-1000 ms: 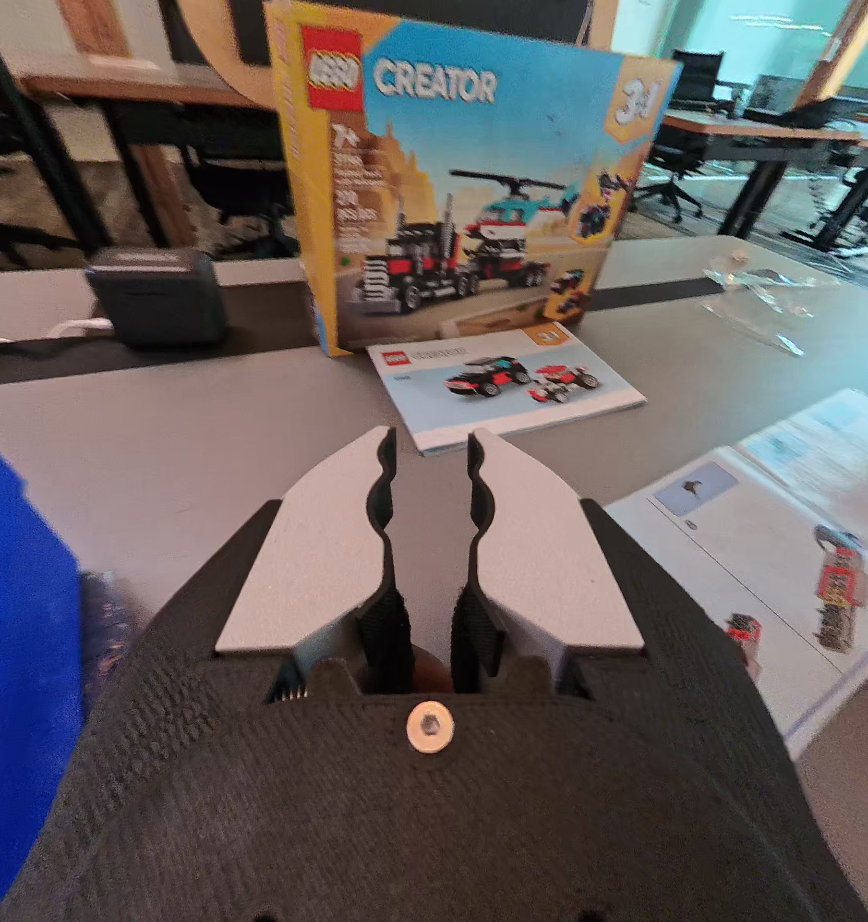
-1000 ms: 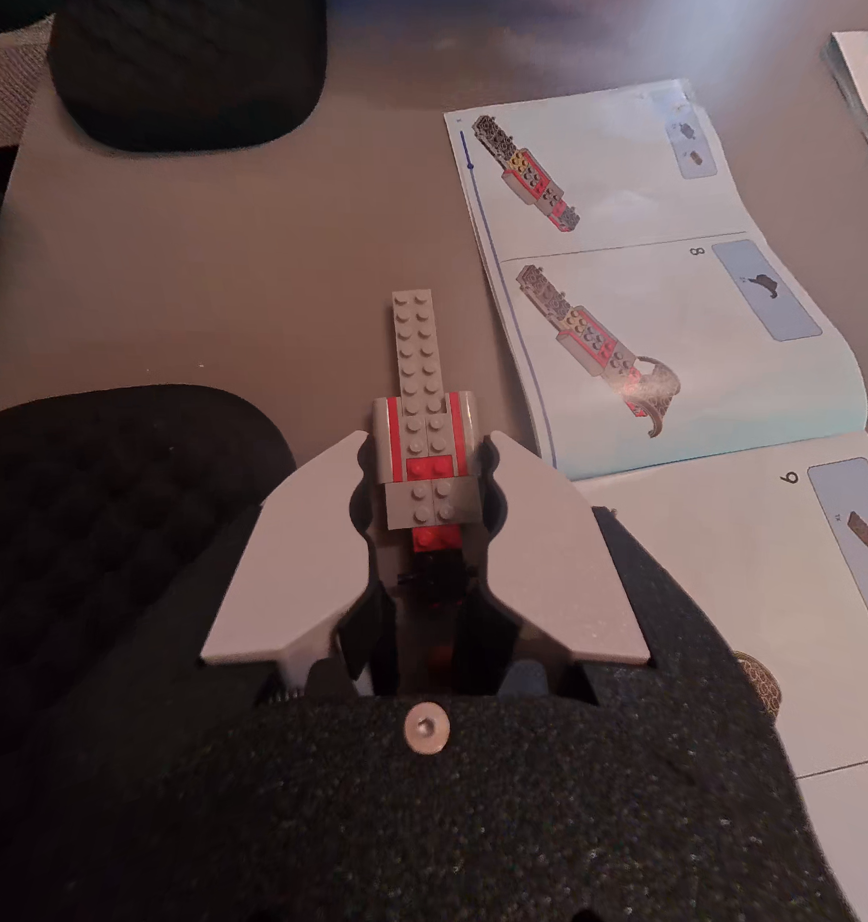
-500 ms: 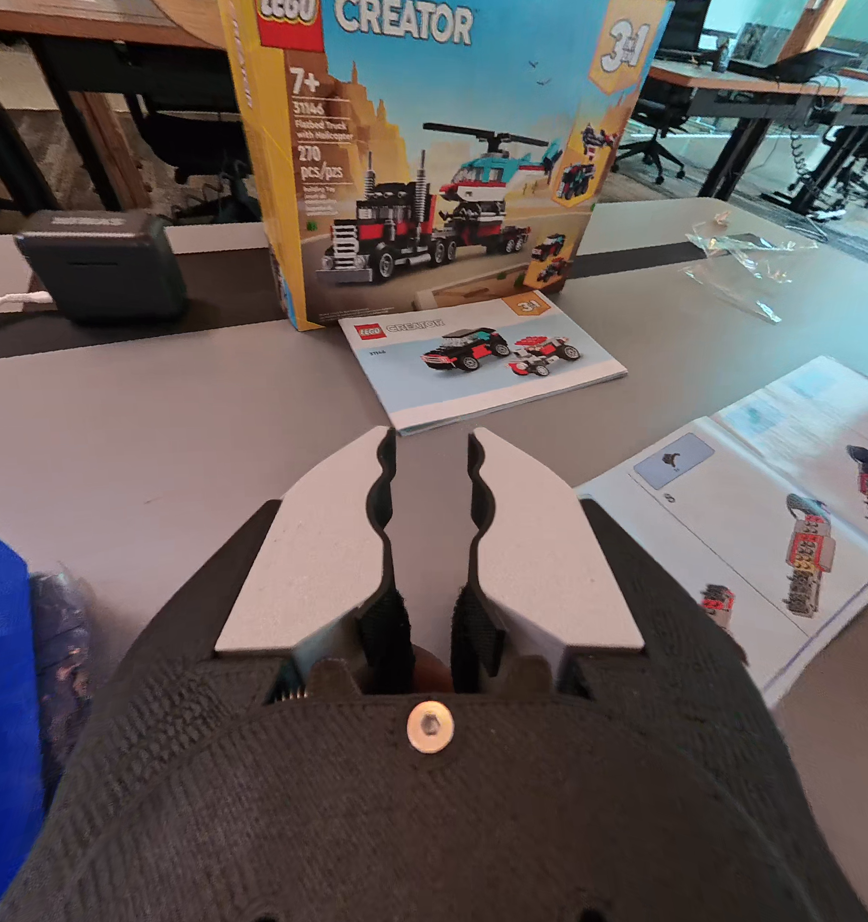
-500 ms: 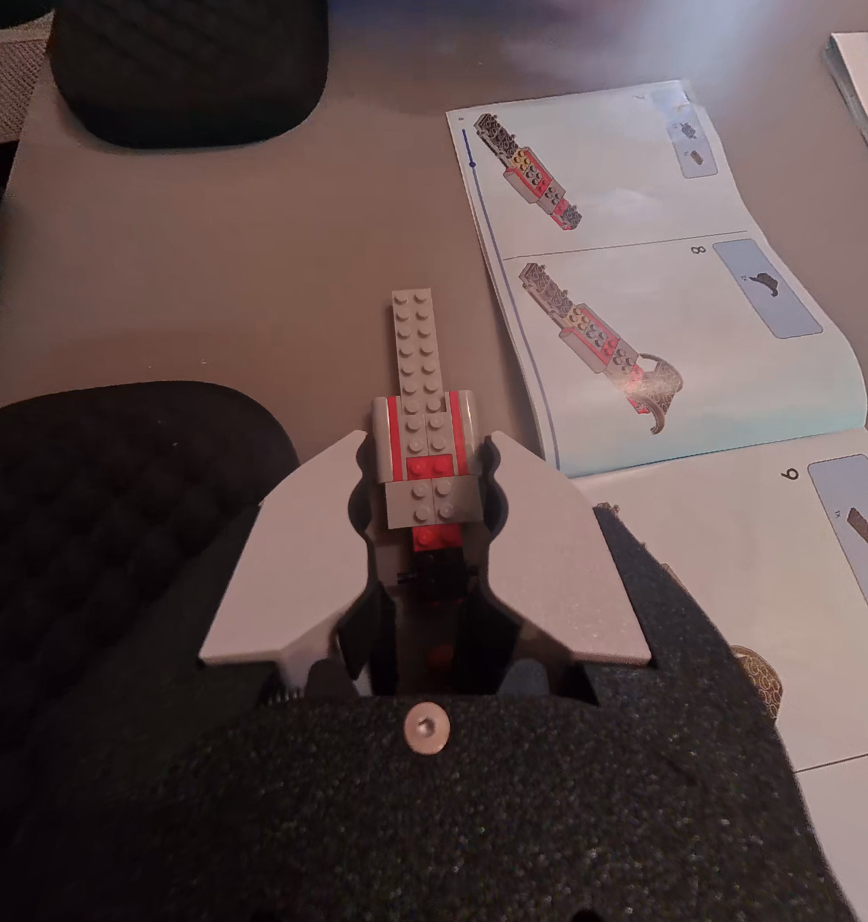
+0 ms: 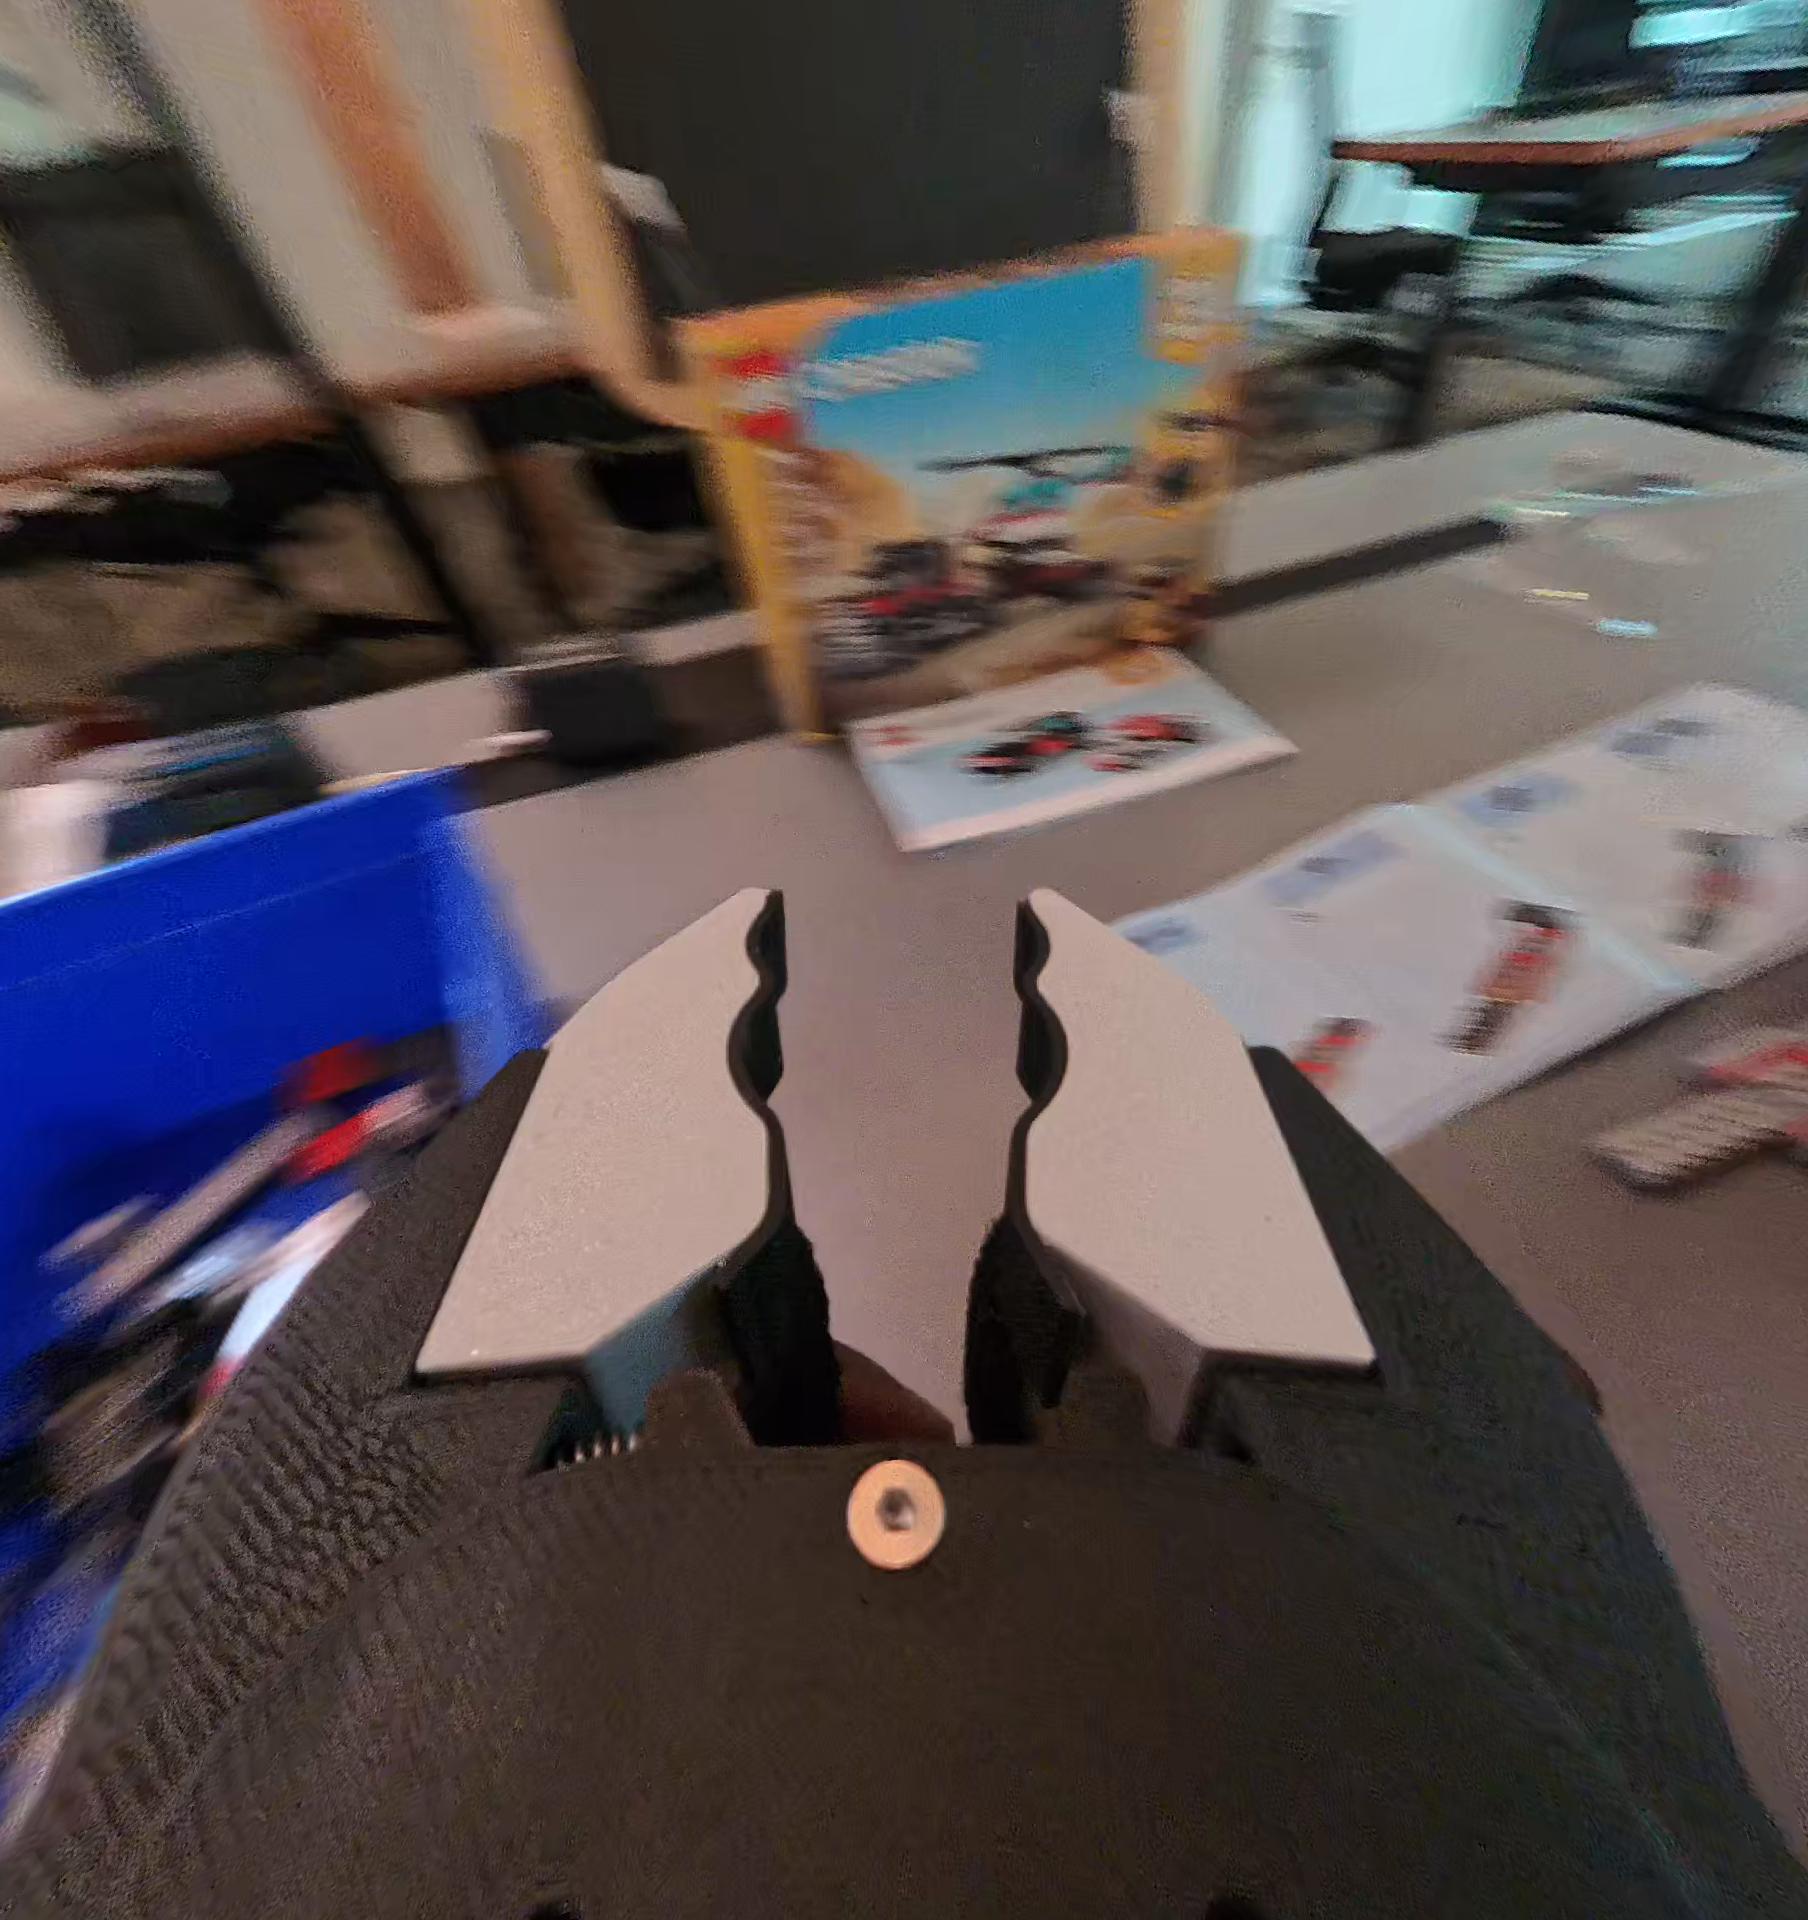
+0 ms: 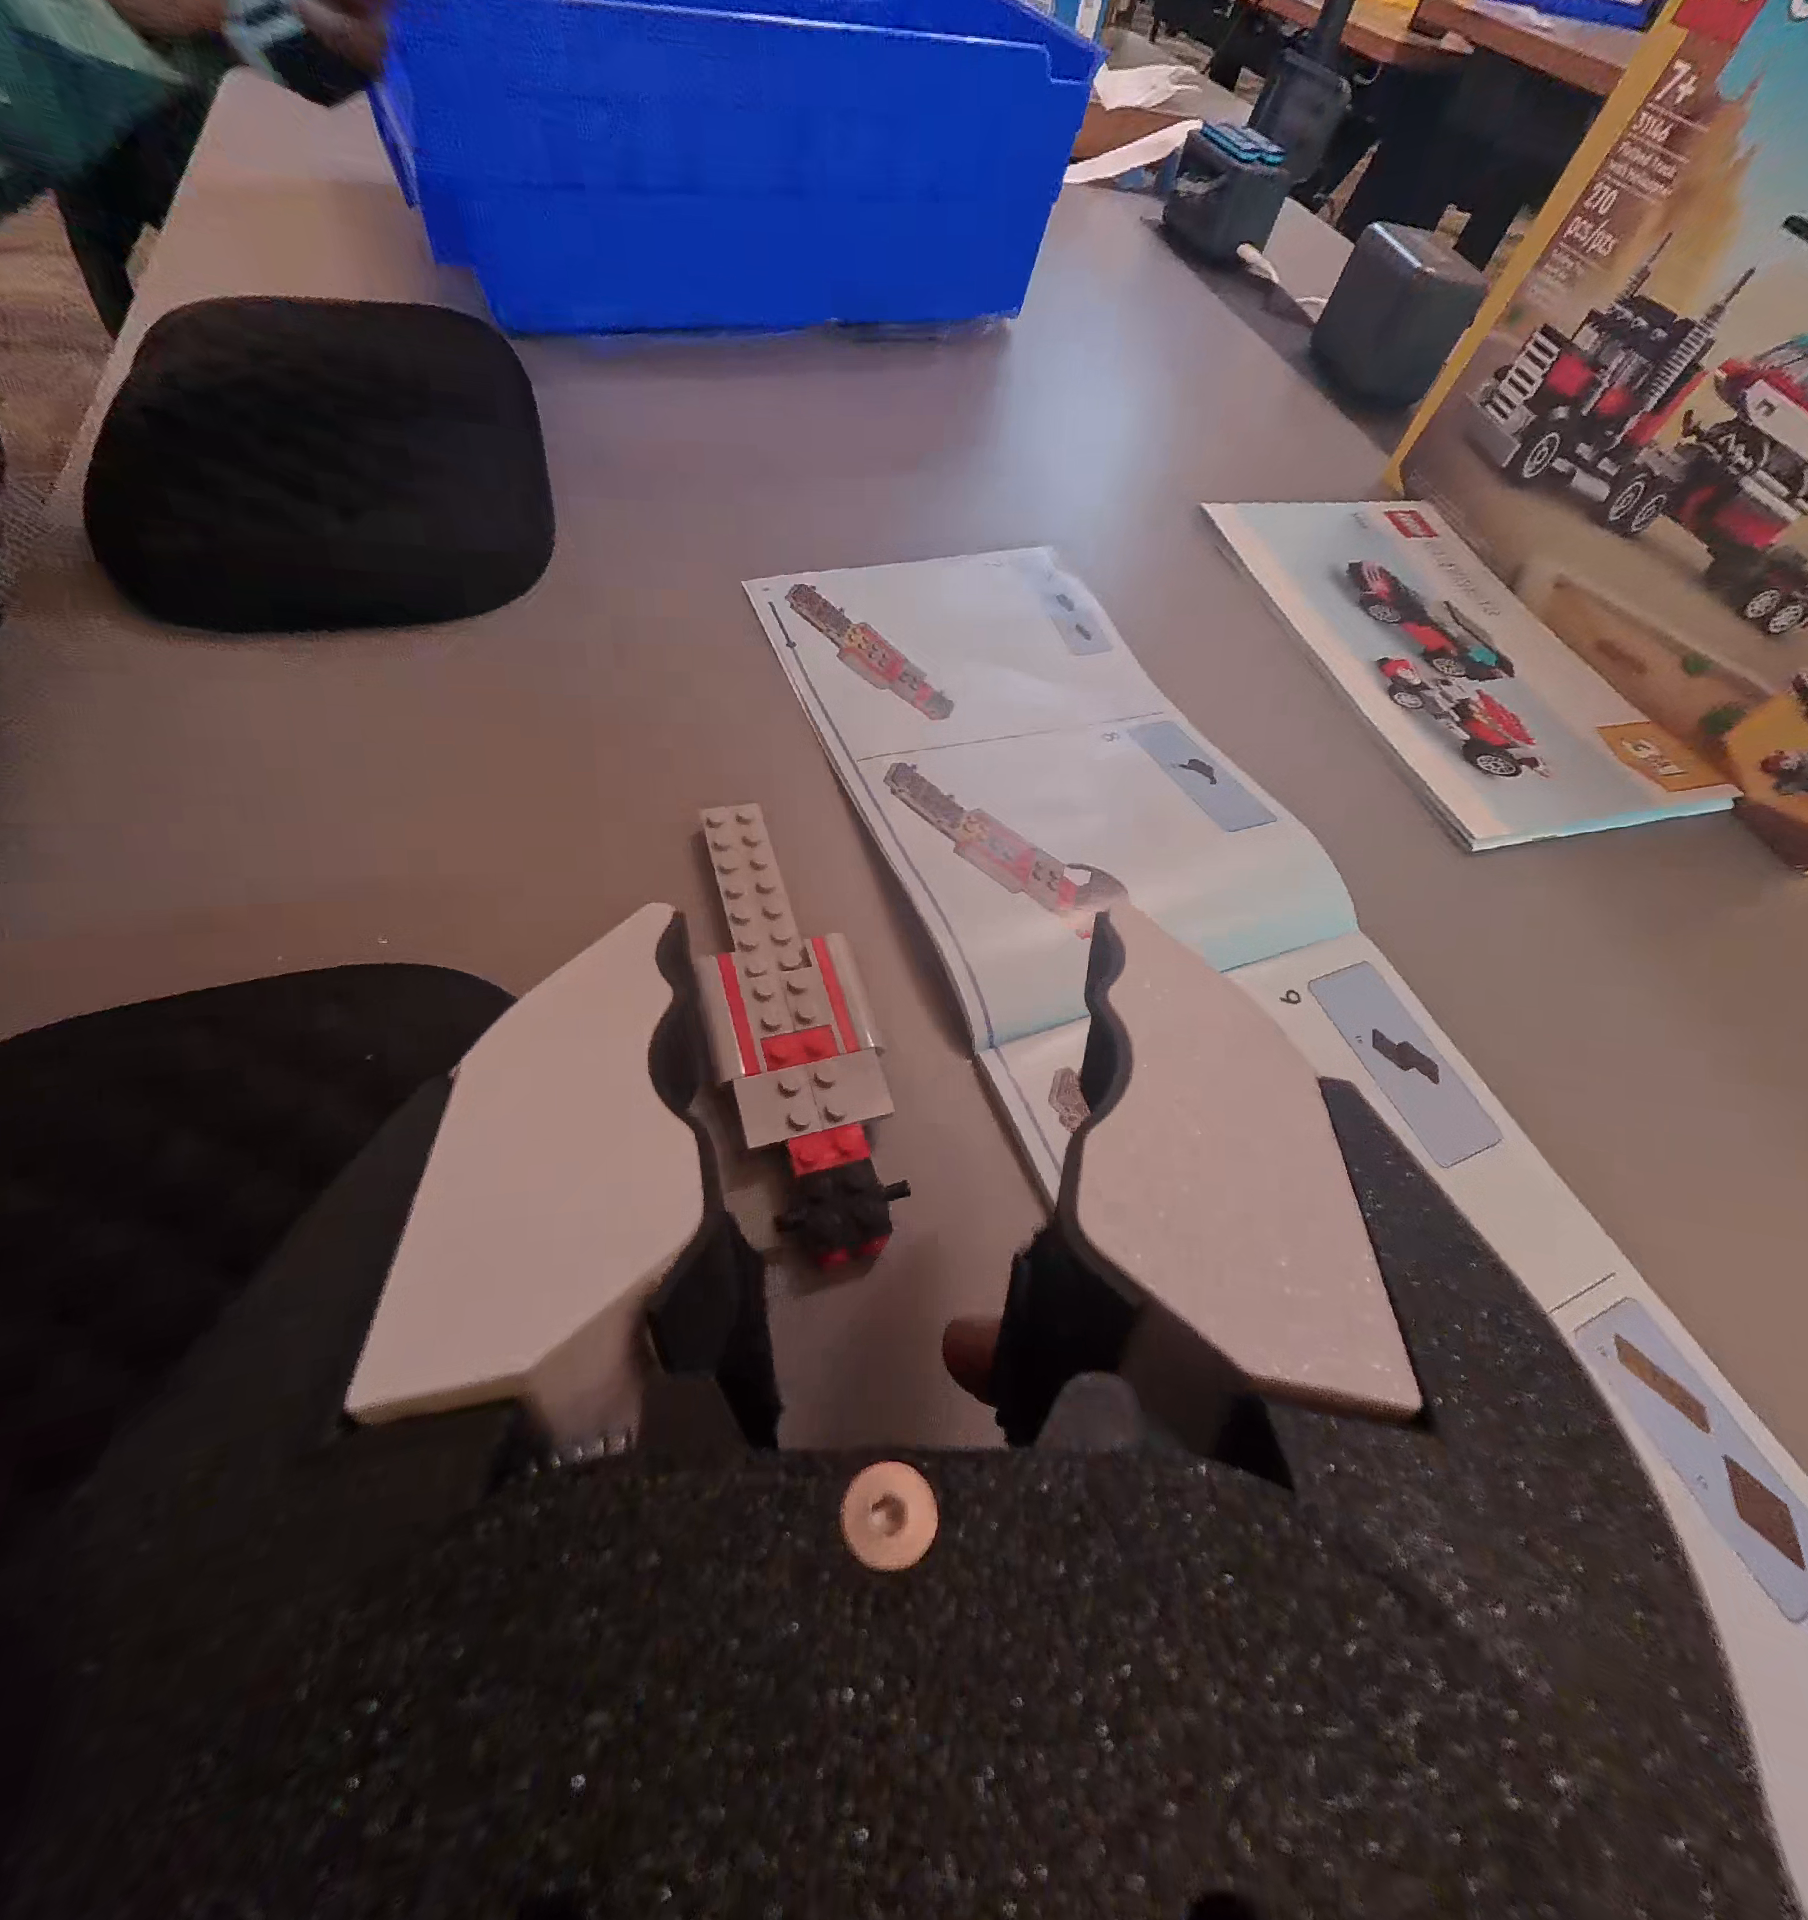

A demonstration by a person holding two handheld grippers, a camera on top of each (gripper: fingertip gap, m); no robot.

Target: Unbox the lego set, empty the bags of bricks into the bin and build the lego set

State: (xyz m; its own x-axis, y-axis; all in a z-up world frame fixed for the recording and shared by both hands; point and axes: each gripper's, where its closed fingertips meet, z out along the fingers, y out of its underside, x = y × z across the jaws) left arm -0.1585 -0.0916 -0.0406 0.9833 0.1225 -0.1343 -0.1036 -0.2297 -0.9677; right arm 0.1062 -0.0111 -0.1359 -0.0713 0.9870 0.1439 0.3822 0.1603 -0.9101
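The partly built model (image 6: pixel 796 1039), a long grey plate with red, grey and black bricks, lies on the grey table (image 6: pixel 464 748). My right gripper (image 6: pixel 884 925) is open and empty, with one finger on either side of the model and neither touching it. My left gripper (image 5: pixel 895 914) is open and empty above the table, and its view is blurred. The blue bin (image 5: pixel 204 987) with loose bricks is at its left. The model also shows in the left wrist view (image 5: pixel 1752 1112), at the right. The open instruction booklet (image 6: pixel 1035 779) lies right of the model.
The set's box (image 6: pixel 1658 364) stands at the far right with a closed booklet (image 6: pixel 1451 665) in front of it. The blue bin (image 6: pixel 723 156) is at the far edge. A grey device (image 6: pixel 1399 312) sits beside the box. Black padded shapes (image 6: pixel 318 457) are at the left.
My right gripper has opened and let go of the model, which now lies on the table, and its view has tilted up. My left gripper has opened wider and swung so the bin is in view.
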